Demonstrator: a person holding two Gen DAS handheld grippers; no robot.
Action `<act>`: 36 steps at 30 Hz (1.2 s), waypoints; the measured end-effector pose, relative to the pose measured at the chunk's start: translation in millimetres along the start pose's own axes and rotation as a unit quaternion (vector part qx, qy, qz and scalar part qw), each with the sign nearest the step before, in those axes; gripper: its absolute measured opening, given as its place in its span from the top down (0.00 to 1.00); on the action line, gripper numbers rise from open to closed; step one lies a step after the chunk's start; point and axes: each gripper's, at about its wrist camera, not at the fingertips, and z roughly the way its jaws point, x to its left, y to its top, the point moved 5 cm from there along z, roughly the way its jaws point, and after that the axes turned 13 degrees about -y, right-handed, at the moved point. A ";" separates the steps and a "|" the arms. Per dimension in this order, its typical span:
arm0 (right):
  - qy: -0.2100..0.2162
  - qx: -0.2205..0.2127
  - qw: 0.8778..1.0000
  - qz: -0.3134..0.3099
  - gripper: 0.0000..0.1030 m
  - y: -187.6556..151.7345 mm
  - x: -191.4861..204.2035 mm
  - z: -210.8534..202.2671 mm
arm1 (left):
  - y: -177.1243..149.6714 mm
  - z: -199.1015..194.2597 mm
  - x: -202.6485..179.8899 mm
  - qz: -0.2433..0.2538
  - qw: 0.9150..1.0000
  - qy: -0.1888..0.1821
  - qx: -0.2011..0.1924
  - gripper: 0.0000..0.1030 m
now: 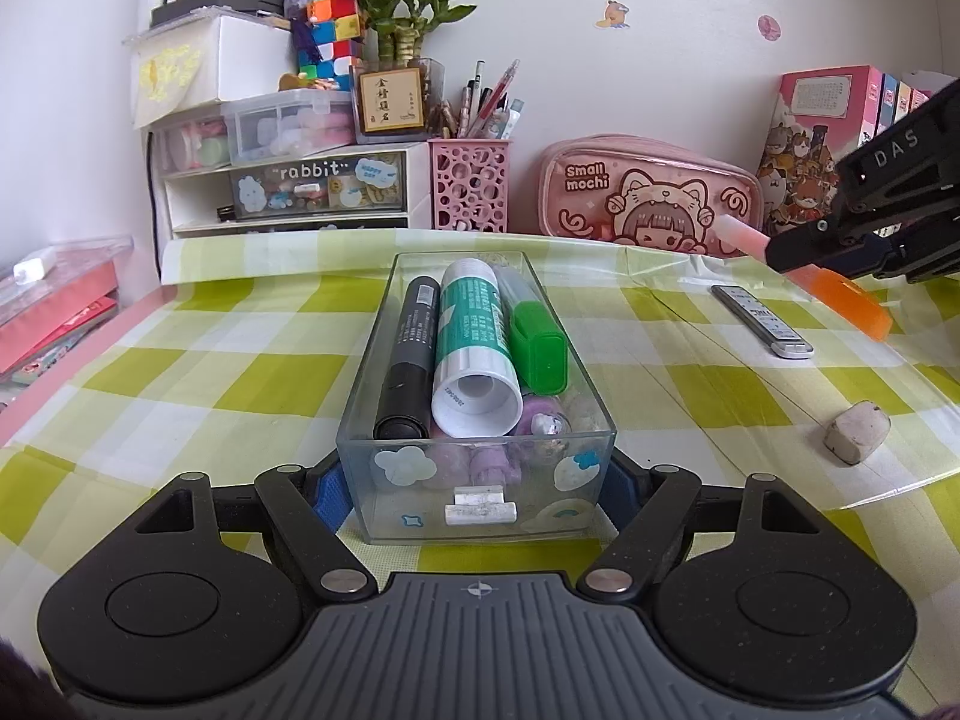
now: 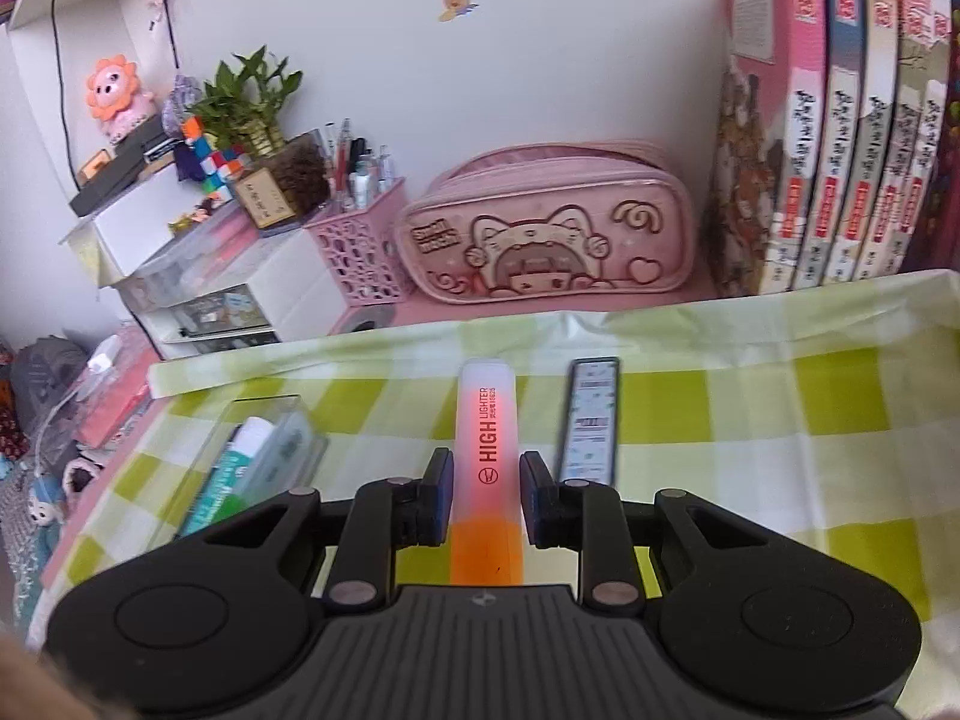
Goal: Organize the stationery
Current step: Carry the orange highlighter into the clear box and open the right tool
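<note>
The left gripper holds the clear box near the front edge of the table, one jaw pressed on each side. A black marker, a glue stick and a green marker lie inside. The right gripper pinches an orange highlighter above the table, toward the back edge. A dirty eraser sits by the right edge.

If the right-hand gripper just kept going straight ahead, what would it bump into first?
Probably the pink pencil case by the wall; the orange highlighter held in the right gripper would touch first. Depth is unclear.
</note>
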 end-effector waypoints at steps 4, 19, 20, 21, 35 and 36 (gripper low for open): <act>0.046 0.022 0.999 0.010 0.77 -2.4 27.1 8.9 | 0.1 0.1 -0.5 0.003 1.000 0.004 -0.001 0.25; 0.140 0.058 0.988 0.018 0.77 -3.9 85.0 10.6 | -0.2 0.2 -2.6 0.015 1.000 0.012 -0.004 0.26; 0.144 0.064 0.987 0.023 0.77 -4.0 84.1 11.4 | -0.2 0.3 -2.5 0.014 1.000 0.011 -0.004 0.26; 0.147 0.069 0.986 0.026 0.77 -4.3 83.1 11.8 | -0.4 0.2 -2.3 0.012 1.000 0.010 -0.004 0.26; 0.167 0.119 0.975 0.087 0.77 -6.2 82.0 24.3 | -1.9 -1.7 -0.1 0.003 1.000 0.003 -0.010 0.29; 0.167 0.123 0.974 0.094 0.77 -6.6 81.1 25.3 | -2.0 -1.8 0.2 0.002 1.000 0.002 -0.011 0.29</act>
